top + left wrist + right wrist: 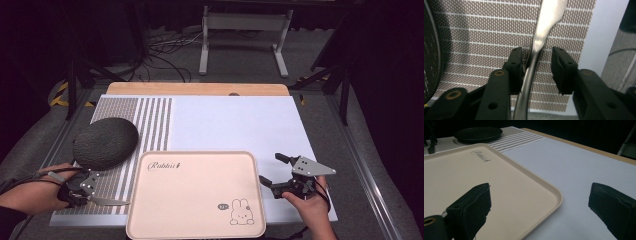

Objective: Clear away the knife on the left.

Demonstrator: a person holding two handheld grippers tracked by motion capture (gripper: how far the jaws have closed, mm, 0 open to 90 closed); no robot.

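Observation:
A silver table knife (111, 201) lies on the striped placemat (150, 125) near the table's front left corner, blade pointing right toward the tray. My left gripper (94, 199) sits low over its handle. In the left gripper view the knife (549, 17) runs between the jaws of my left gripper (536, 58). It rests against the left pad (515, 62), with a gap to the right pad, so the grip stands open. My right gripper (270, 168) is open beside the tray's right edge with nothing between its fingers (539, 195).
A cream tray (195, 192) with a rabbit print sits at the front middle, bare (461, 170). A dark round plate (105, 142) lies on the placemat just beyond my left hand. A white mat (235, 125) covers the right half of the table.

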